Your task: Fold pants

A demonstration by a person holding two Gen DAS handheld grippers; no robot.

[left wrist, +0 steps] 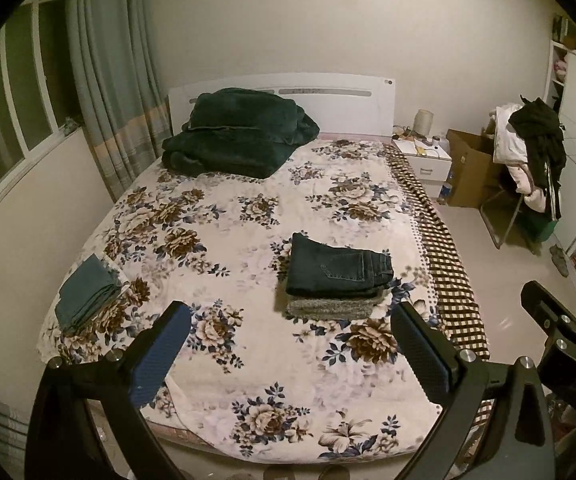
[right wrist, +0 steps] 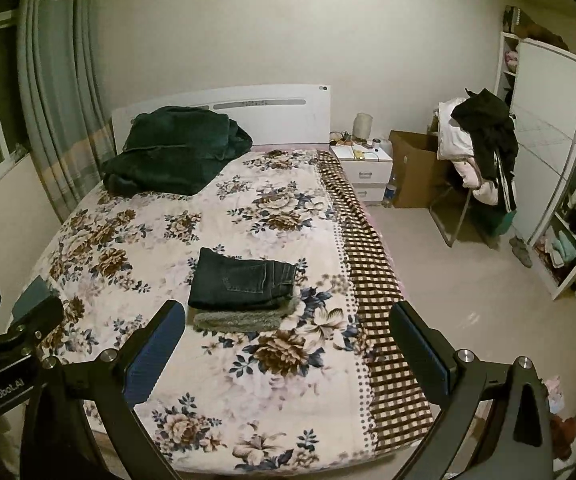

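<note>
Raised above the foot of the bed (left wrist: 248, 380), both grippers are held level and pointed toward the headboard. The left gripper (left wrist: 288, 356) and right gripper (right wrist: 288, 356) are spread wide, nothing between their fingers. Folded dark jeans (left wrist: 337, 268) are seen stacked on a grey garment (left wrist: 327, 308) mid-bed.
</note>
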